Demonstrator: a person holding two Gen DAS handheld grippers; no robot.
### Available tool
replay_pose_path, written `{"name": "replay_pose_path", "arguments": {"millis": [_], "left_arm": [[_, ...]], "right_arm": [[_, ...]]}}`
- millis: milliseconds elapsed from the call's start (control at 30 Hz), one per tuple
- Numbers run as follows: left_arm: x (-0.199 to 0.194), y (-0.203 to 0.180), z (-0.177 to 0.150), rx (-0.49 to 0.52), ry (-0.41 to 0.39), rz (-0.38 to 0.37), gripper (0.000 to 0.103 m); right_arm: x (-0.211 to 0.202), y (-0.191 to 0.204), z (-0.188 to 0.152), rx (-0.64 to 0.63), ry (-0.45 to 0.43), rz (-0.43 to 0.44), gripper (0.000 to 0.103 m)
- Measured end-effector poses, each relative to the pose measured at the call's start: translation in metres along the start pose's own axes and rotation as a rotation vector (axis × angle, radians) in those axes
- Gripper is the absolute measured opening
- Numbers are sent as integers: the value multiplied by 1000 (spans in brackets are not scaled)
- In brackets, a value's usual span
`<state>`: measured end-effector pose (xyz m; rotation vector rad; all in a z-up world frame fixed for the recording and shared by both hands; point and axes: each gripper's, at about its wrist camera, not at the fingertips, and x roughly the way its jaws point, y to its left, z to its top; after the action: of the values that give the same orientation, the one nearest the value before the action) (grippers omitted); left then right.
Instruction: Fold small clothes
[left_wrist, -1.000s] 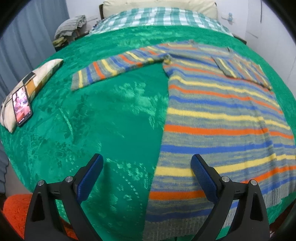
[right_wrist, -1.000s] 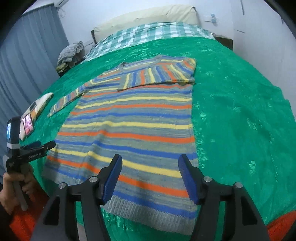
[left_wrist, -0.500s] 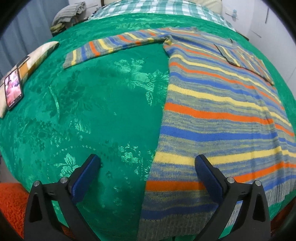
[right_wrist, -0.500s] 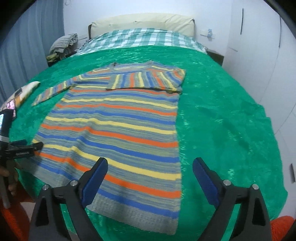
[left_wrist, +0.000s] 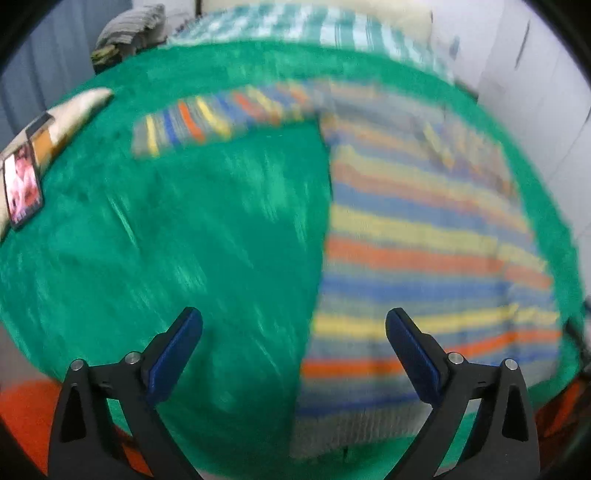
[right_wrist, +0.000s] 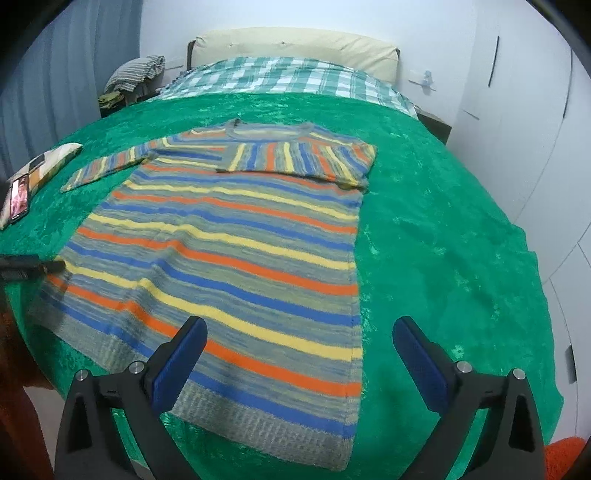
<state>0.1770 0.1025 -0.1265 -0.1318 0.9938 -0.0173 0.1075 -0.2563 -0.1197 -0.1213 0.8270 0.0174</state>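
A striped sweater (right_wrist: 236, 236) in grey, blue, orange and yellow lies flat on the green bedspread (right_wrist: 443, 229). Its right sleeve (right_wrist: 295, 158) is folded across the chest; its left sleeve (right_wrist: 107, 168) stretches out to the side. My right gripper (right_wrist: 297, 343) is open and empty above the sweater's hem, near its right corner. My left gripper (left_wrist: 293, 334) is open and empty above the hem's left edge; its view is blurred by motion. The sweater (left_wrist: 424, 251) fills the right half there, the outstretched sleeve (left_wrist: 207, 122) at the upper left. The left gripper's tip (right_wrist: 33, 264) shows at the left edge.
A phone (left_wrist: 22, 188) with a lit screen rests on a patterned cushion (left_wrist: 70, 114) at the bed's left edge. A checked sheet (right_wrist: 288, 79) and cream headboard (right_wrist: 295, 48) lie at the far end. Clothes (right_wrist: 136, 72) are piled far left. White wardrobe doors (right_wrist: 535, 122) stand right.
The left gripper has pulled back and tilted up fast, blurring its view. The right gripper has shifted slightly; its jaws, which widened half a second ago, stay wide open.
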Motion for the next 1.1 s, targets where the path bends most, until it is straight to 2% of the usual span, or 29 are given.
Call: {"name": "replay_pose_path", "arguments": {"millis": [67,133,200,233,300,367,467,567,600,633,700,833,967,1100], "left_arm": [[-14,30,36,-52,-48,-22,101],[-13,66,72,-130,-42,-45,101],[2,114,110,-248,-17,-64,101],[13,135,125,-297,-11,-47,101],[37,161,143,-344,9,6,100],[65,174,154,-359,42,5,99],[101,182,159,-406,81,7,83],[123,181,159,-418,119,-8,51],[124,177,159,-396,120,14,18],[123,171,162,-363,119,45,4],[110,159,172,-318,90,57,2],[58,97,208,-114,-39,61,2],[11,-5,243,95,-137,-57,2],[8,-106,250,246,-153,-166,2]], "right_arm": [[-4,-1,2,1,-14,19,100],[-3,-1,3,2,-12,36,100],[0,-1,3,1,-3,51,100],[2,-1,2,0,5,58,100],[6,-1,1,2,17,67,100],[10,0,1,4,27,67,100],[13,0,0,4,40,58,100],[17,-2,-1,8,56,49,100],[18,-3,-1,11,59,46,100],[20,-4,0,18,64,46,100],[21,-6,1,30,66,49,100],[17,-14,6,72,43,70,100],[16,-20,8,117,41,96,100],[17,-25,8,153,46,111,100]]}}
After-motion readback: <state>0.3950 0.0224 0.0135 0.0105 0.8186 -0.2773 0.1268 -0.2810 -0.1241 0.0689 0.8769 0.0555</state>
